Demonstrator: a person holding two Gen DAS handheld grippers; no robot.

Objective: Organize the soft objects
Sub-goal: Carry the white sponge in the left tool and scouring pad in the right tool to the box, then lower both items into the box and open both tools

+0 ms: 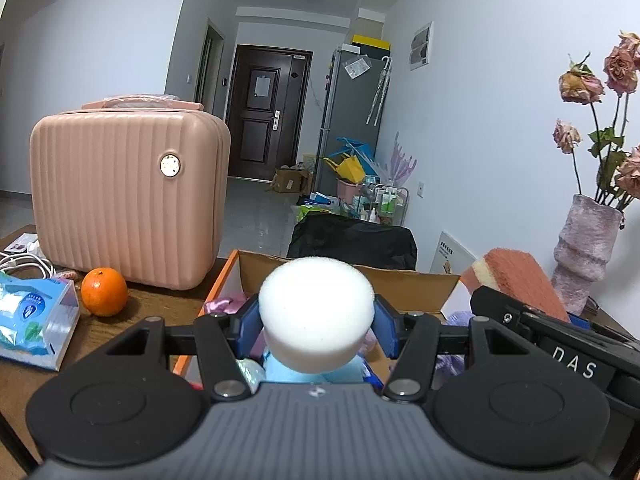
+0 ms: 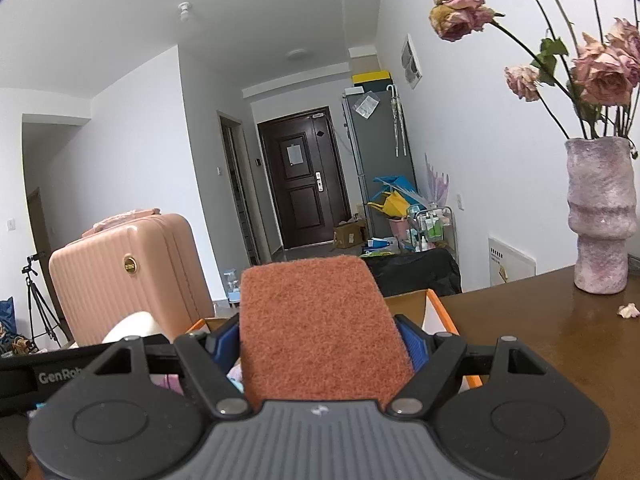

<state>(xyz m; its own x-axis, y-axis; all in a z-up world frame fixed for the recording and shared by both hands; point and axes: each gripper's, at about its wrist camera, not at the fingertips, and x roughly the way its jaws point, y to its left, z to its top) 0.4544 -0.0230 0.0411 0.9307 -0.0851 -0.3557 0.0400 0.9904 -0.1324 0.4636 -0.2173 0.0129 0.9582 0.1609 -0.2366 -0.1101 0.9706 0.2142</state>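
My left gripper (image 1: 316, 322) is shut on a white round foam sponge (image 1: 316, 312) and holds it above an open cardboard box (image 1: 404, 280) with orange sides. The box holds several soft things, among them a light blue one (image 1: 316, 372) and pink cloth (image 1: 224, 305). My right gripper (image 2: 320, 344) is shut on an orange scouring sponge (image 2: 320, 328) and holds it over the same box (image 2: 436, 308). The scouring sponge (image 1: 516, 280) and right gripper also show at the right of the left wrist view. The white sponge (image 2: 132, 326) shows at the left of the right wrist view.
A pink hard case (image 1: 128, 196) stands on the wooden table behind an orange (image 1: 105, 292) and a blue tissue pack (image 1: 34, 320). A pink vase (image 2: 602, 216) with dried roses stands at the right on the table (image 2: 560, 340). A black chair back (image 1: 352, 242) is behind the box.
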